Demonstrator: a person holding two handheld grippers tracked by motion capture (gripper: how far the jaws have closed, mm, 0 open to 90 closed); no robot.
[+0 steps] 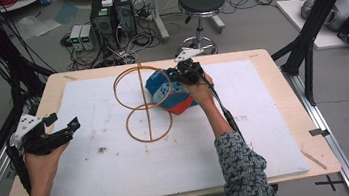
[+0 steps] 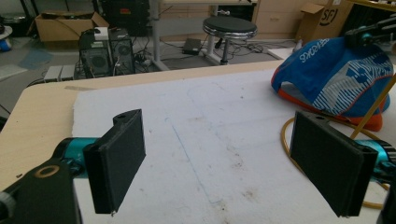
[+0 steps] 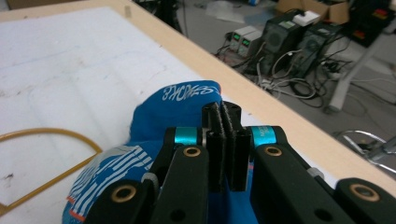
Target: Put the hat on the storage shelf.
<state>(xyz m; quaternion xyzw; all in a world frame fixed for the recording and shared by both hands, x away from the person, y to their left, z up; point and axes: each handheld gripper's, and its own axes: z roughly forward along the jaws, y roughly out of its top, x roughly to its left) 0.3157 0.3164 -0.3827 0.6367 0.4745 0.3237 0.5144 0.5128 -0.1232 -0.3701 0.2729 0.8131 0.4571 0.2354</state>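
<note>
Over on the far side of the white foam board (image 1: pixel 121 175), the right gripper (image 1: pixel 187 71) sits right on top of the blue cap (image 1: pixel 172 95), and in its own view the two black jaws are pressed tight together, almost no gap, with blue fabric bunched up against them on both sides. They look clamped on the cap's cloth, though the pinched fold itself is hidden between the pads. The cap, blue with white lettering and an orange underside, lies directly beneath and around that gripper, crown up, its orange edge showing on the side nearer the person. Just beside it, toward the left gripper, stands the wire hoop frame (image 1: pixel 144 104): two tan rings joined by a straight rod, the upper ring overlapping the cap, the lower ring lying on the board. Now the left gripper (image 1: pixel 58 130), well apart from all that, held near the board's left edge above the wooden table (image 1: pixel 269 61), jaws spread wide with nothing between them. In its own view the two flat black pads (image 2: pixel 119 161) frame bare, scuffed foam, while the cap sits ahead and off to the right of its right jaw, and a curve of the tan ring runs just behind that jaw. Beyond the table: a black stool (image 1: pixel 200 4) and computer towers (image 1: pixel 112 15) on the floor.
</note>
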